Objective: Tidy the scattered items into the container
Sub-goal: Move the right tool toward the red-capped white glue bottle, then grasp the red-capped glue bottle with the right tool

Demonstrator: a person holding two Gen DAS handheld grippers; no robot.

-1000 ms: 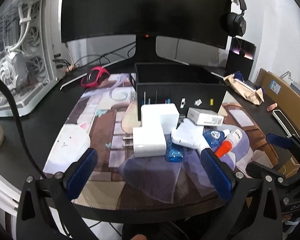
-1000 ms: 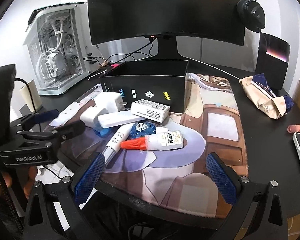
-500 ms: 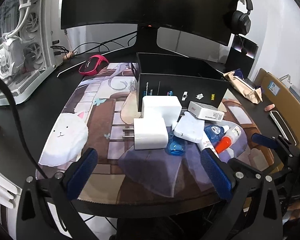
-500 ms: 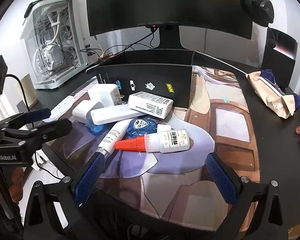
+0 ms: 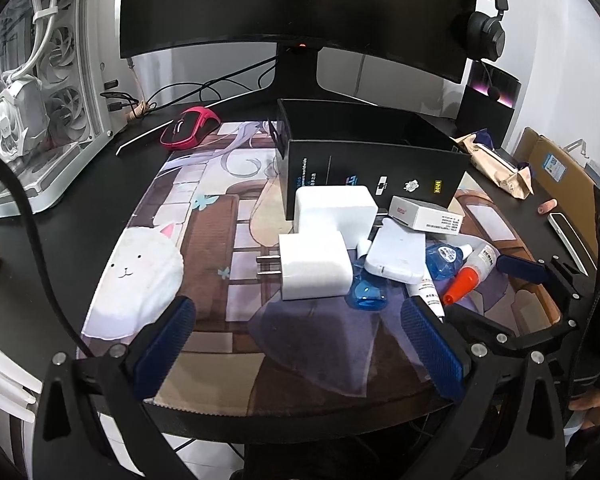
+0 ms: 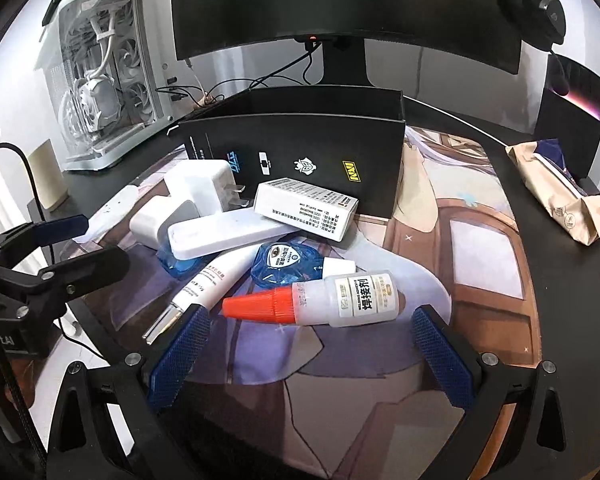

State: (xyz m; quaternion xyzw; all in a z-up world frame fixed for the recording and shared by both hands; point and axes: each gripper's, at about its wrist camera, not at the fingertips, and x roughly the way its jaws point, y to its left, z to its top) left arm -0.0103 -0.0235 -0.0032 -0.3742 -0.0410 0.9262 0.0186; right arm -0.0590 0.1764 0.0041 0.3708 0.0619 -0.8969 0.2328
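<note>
A black open box [image 5: 372, 168] [image 6: 300, 148] stands on the printed desk mat. In front of it lies a pile: two white chargers [image 5: 314, 264] [image 6: 198, 188], a white flat adapter [image 5: 396, 250] [image 6: 228, 234], a small white carton [image 5: 426, 214] [image 6: 306, 208], blue eye-drop bottles [image 5: 366, 290] [image 6: 282, 262], a white tube [image 6: 212, 280] and a glue bottle with an orange cap [image 5: 466, 280] [image 6: 320, 300]. My left gripper [image 5: 296, 344] is open and empty, just short of the chargers. My right gripper [image 6: 310, 354] is open and empty, close to the glue bottle.
A large monitor [image 5: 300, 8] stands behind the box, a white PC case [image 5: 32, 92] at the left, a red mouse [image 5: 188, 130] beside it. A brown paper packet [image 6: 556, 192], a black speaker [image 6: 572, 108], a headset [image 6: 536, 4] and a phone [image 5: 568, 236] are on the right.
Both grippers have moved forward and lower toward the pile; the items look larger in both views. Nothing on the mat has moved.
</note>
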